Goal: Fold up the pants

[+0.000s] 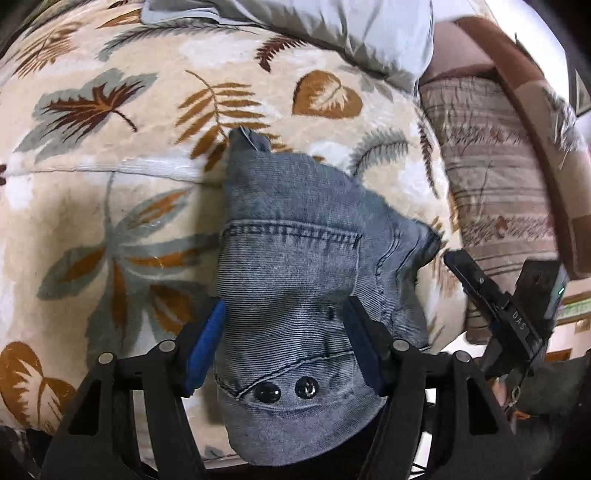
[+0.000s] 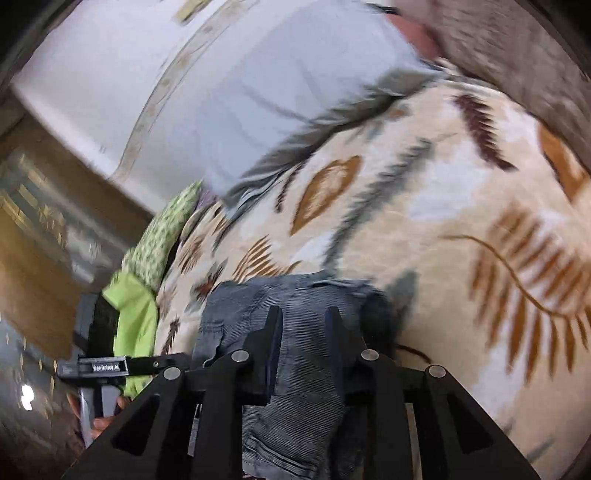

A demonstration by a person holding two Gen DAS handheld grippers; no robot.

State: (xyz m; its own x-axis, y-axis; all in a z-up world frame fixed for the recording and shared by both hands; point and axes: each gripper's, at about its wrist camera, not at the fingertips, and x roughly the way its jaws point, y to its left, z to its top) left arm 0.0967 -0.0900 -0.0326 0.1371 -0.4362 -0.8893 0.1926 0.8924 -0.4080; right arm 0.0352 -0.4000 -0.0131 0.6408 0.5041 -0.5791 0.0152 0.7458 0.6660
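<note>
On the leaf-print blanket (image 1: 110, 177), pants (image 1: 295, 258) lie lengthwise (waistband nearest).

The whole right wrist view is smeared by motion blur. There the faded grey-blue denim pants (image 2: 295, 369) run off the bottom edge below the 2 black fingers (image 2: 273, 332) (whether those pads press the cloth cannot be told). In the left wrist view the waistband is cut off below the fingers too.

This is a bedroom in a home. A soft blanket (image 1: 147, 155) with a leaf print covers the bed. At 12 o'clock lies a pale blue pillow (image 1: 332, 29), and at 2 o'clock a striped brown cushion (image 1: 491, 177). At 9 o'clock there is wooden furniture (image 2: 33, 236).
</note>
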